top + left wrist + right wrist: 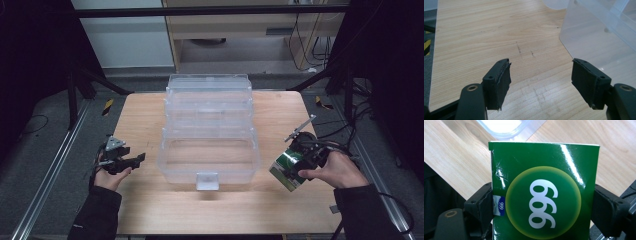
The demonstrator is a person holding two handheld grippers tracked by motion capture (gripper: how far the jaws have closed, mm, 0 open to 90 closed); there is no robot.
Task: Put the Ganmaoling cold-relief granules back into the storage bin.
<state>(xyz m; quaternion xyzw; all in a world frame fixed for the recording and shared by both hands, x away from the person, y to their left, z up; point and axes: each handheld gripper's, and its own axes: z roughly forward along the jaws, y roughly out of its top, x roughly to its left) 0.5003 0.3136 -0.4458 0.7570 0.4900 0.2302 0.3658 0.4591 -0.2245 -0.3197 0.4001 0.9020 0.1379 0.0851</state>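
Nearest the surface's front edge, two dark-sleeved forearms come in, each hand carrying a gripper. By the front right corner the right gripper [295, 167] grasps a green box [286, 169], lifted off the wood and tilted; in the right gripper view its black jaws press on the two side faces of the green box [544, 195], whose front bears a yellow-ringed green circle with white digits and a small blue tab at one edge. Near the left edge, the left gripper [131, 161] sits low in the left hand [111, 175], its jaws released and standing wide apart with bare wood between them, as the left gripper view shows around the left gripper [541, 82]. Between the two hands, at the middle of the wooden surface [145, 200], stands a clear plastic organiser box [209, 150], opened out in stepped tiers towards the far edge, with a small latch on its front wall. Beyond the far edge lie grey floor, cables and a pale cabinet
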